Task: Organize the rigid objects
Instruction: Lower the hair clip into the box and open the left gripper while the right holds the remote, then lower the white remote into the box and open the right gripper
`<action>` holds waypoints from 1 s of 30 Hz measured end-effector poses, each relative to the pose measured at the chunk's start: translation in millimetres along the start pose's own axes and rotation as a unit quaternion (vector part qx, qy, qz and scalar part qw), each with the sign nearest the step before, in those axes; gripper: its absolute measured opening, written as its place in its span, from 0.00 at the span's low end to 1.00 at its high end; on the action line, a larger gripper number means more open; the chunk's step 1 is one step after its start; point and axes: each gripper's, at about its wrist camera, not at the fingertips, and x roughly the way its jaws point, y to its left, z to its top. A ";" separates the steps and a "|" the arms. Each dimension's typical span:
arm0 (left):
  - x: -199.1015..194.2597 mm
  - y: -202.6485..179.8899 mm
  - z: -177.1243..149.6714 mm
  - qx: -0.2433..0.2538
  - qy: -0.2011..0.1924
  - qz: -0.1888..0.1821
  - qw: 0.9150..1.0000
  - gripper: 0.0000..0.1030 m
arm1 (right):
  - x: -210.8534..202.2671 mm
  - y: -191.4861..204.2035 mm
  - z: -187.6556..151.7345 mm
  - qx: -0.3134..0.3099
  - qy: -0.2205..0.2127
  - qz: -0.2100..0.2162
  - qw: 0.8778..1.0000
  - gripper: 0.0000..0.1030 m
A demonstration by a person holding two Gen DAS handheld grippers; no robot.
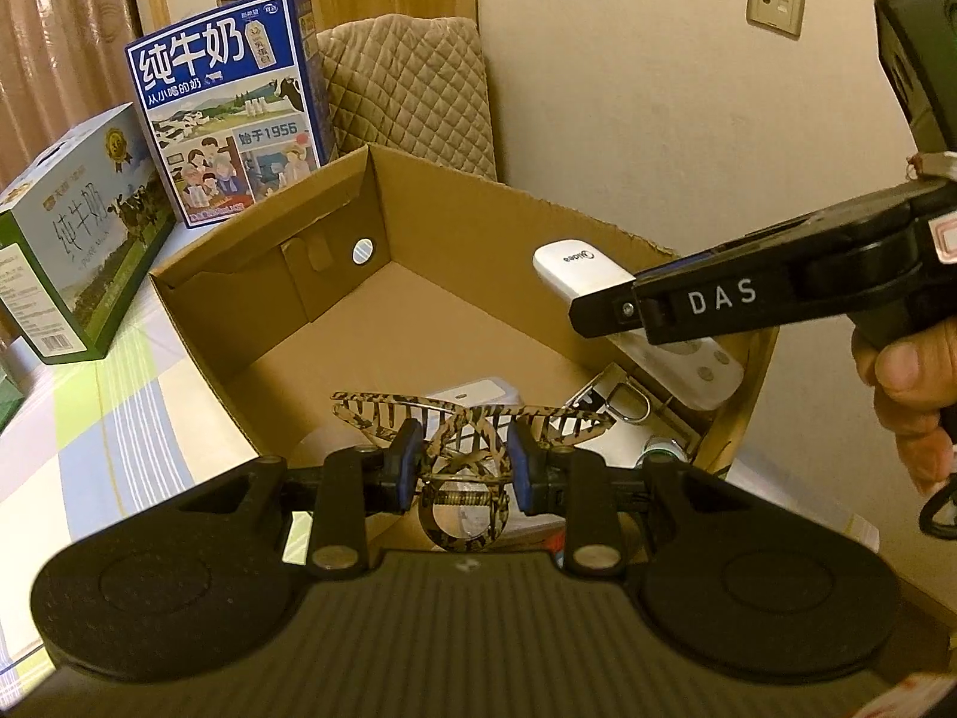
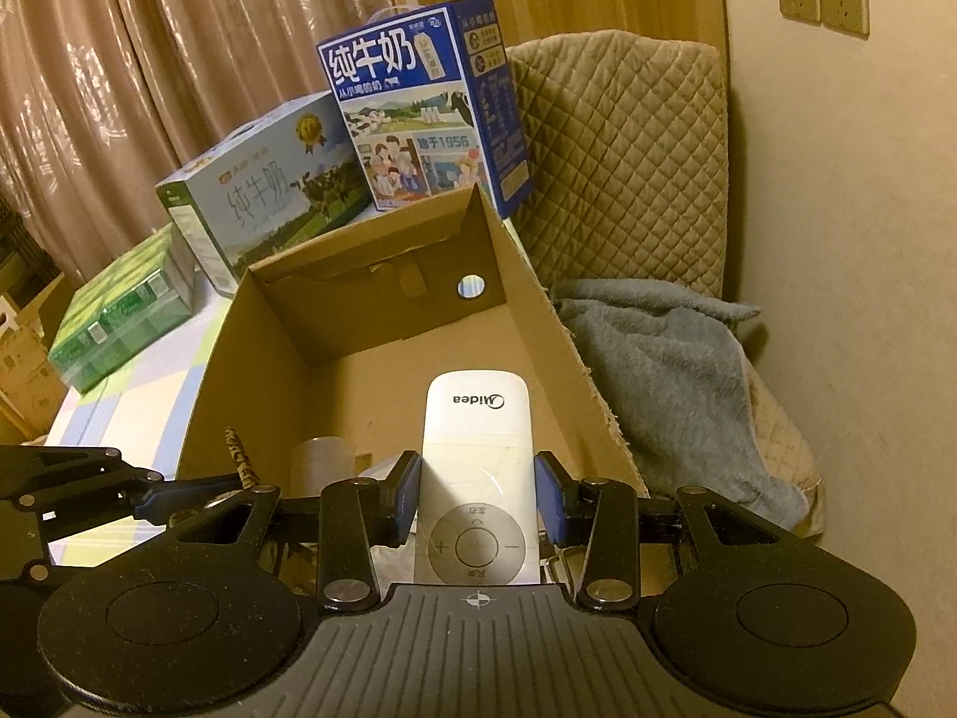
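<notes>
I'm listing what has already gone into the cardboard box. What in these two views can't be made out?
- Left wrist view: items on the cardboard box floor are hidden behind the hair claw and the left gripper; only a padlock is recognisable.
- Right wrist view: the near part of the floor is hidden by the white remote and the right gripper.
- Remote button labels: too small to read.

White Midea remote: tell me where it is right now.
The white Midea remote is clamped in the right gripper, held over the right side of the open cardboard box, beside the tiger-striped hair claw in the left gripper.
</notes>
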 end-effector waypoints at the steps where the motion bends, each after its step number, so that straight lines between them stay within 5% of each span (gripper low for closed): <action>1: 0.7 -0.1 -0.1 0.001 0.001 0.000 1.000 0.25 | -0.2 -0.2 0.0 0.000 0.000 0.000 1.000 0.36; 30: -28.6 11.9 -1.8 -0.048 -0.036 0.022 0.998 0.26 | -10.4 12.3 0.5 0.000 -0.006 0.010 1.000 0.36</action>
